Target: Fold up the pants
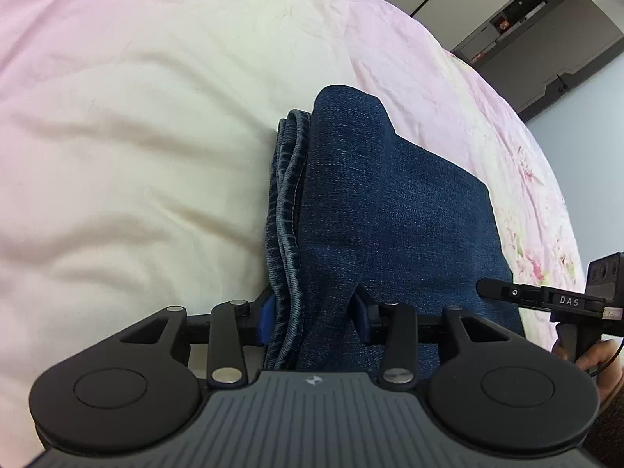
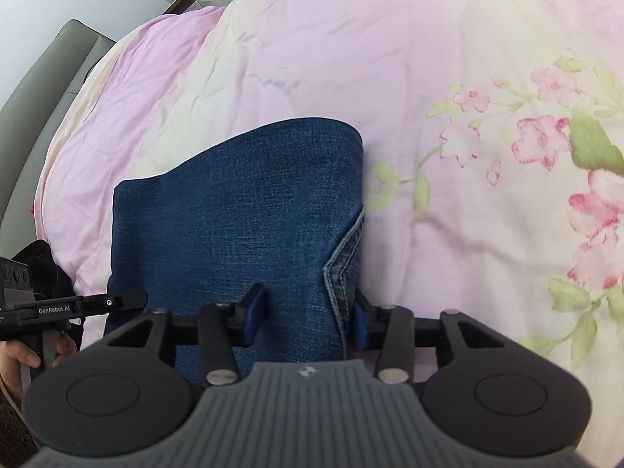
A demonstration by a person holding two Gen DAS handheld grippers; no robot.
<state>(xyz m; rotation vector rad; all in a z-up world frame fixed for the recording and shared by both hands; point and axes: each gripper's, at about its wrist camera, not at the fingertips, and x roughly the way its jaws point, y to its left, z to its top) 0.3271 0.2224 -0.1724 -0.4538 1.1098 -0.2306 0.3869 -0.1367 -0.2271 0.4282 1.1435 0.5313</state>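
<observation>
The pants are dark blue jeans (image 1: 382, 202), folded into a thick stack on the bed; they also show in the right wrist view (image 2: 241, 202). My left gripper (image 1: 316, 314) has its blue pads on either side of the stack's near left edge, closed on the layered denim. My right gripper (image 2: 304, 318) is closed on the stack's near right edge, by a stitched seam (image 2: 343, 269). Each gripper shows at the edge of the other's view: the right gripper in the left wrist view (image 1: 546, 298), the left gripper in the right wrist view (image 2: 74, 306).
The jeans lie on a pink and cream quilt (image 1: 136, 117) with a pink flower print (image 2: 546, 144). A grey wardrobe and shelves (image 1: 546, 27) stand beyond the bed. A grey padded headboard (image 2: 43, 89) runs along the bed's left side.
</observation>
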